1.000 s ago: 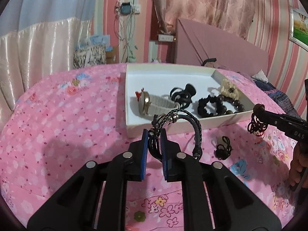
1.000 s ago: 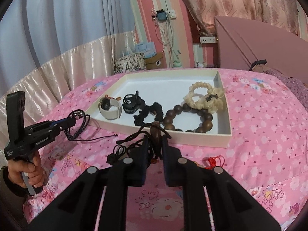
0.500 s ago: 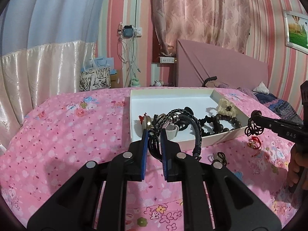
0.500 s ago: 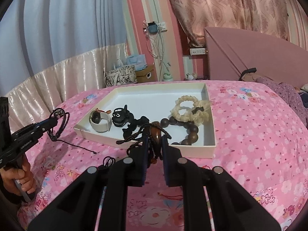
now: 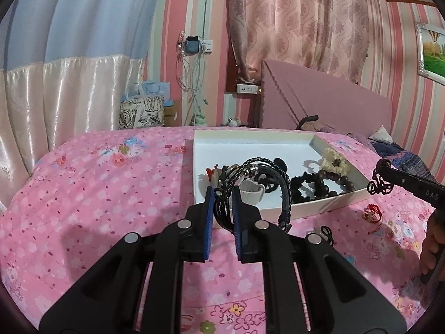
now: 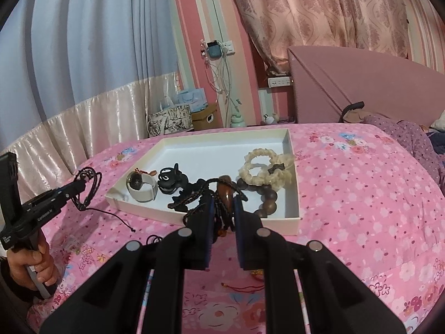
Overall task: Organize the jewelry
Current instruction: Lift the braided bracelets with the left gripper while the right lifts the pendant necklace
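Observation:
My left gripper (image 5: 224, 197) is shut on a black braided leather bracelet (image 5: 261, 167), held up in front of the white tray's (image 5: 250, 144) near-left corner. In the right wrist view that gripper (image 6: 83, 181) shows at the left with the bracelet (image 6: 91, 192) dangling, its thin cord trailing to the bedspread. My right gripper (image 6: 224, 203) is shut on a brown pendant on a dark cord (image 6: 225, 192), just before the tray's (image 6: 292, 222) near wall. It enters the left wrist view from the right (image 5: 381, 171).
The tray holds a white-band watch (image 6: 141, 189), a black clip (image 6: 169, 181), dark wooden beads (image 6: 264, 197) and a cream scrunchie (image 6: 264, 169). On the pink floral bedspread lie a red string charm (image 5: 372, 214) and a black hair tie (image 5: 326, 232). A pink headboard (image 6: 361, 83) stands behind.
Both grippers tilted upward, each still holding its piece, so the tray sits lower in both views. The pendant's cord and most of the bracelet's cord have lifted off the bedspread.

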